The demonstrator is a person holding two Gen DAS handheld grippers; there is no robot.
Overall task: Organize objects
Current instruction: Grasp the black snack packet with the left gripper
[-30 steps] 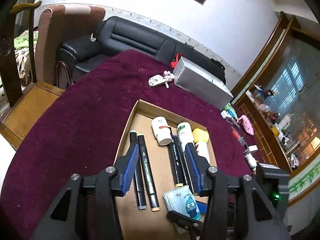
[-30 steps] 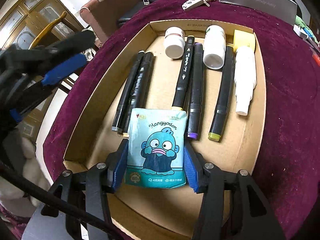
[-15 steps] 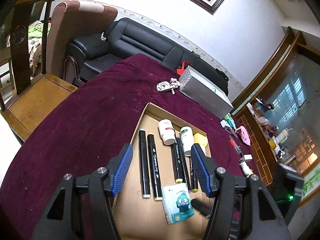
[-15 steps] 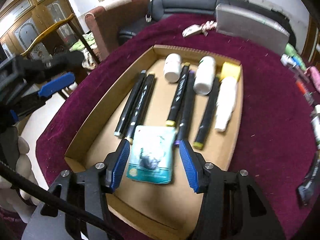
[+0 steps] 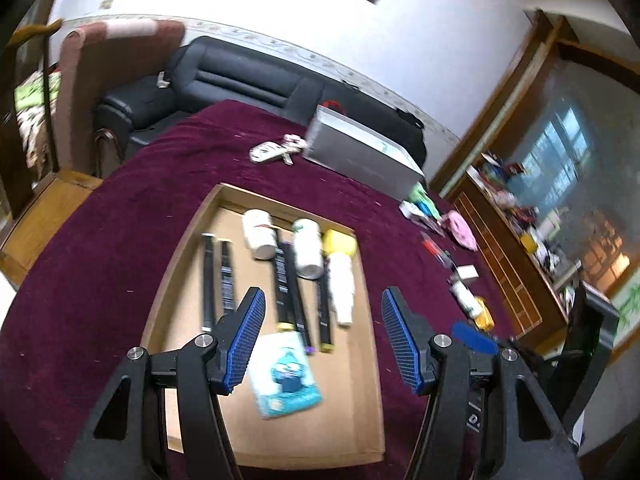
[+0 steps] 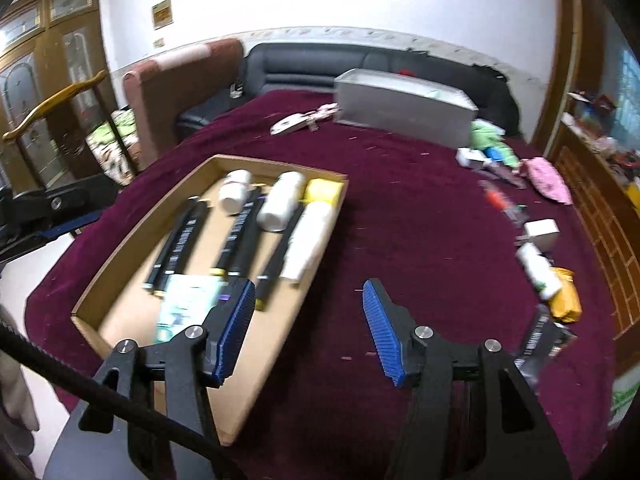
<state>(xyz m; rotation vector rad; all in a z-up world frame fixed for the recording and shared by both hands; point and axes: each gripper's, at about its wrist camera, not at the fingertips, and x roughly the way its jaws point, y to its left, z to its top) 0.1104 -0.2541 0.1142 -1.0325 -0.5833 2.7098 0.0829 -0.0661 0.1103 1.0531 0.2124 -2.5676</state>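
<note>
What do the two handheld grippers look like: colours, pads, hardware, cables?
Both match: the left gripper and right gripper have matte black angular linkage arms, silver round screw heads at the joints, and fingers faced with blue ribbed pads. A black ribbed cable crosses the right wrist view. White lettering, unreadable, marks the left gripper's right arm.

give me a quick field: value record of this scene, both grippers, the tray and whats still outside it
left gripper: open, empty, above the tray
right gripper: open, empty, over the tray's right edge and the cloth
cardboard tray: on the maroon cloth
tissue pack: flat in the tray's near part
markers: black, lying lengthwise in tray
white bottles: at the tray's far end
loose items: on cloth, right of tray
</note>
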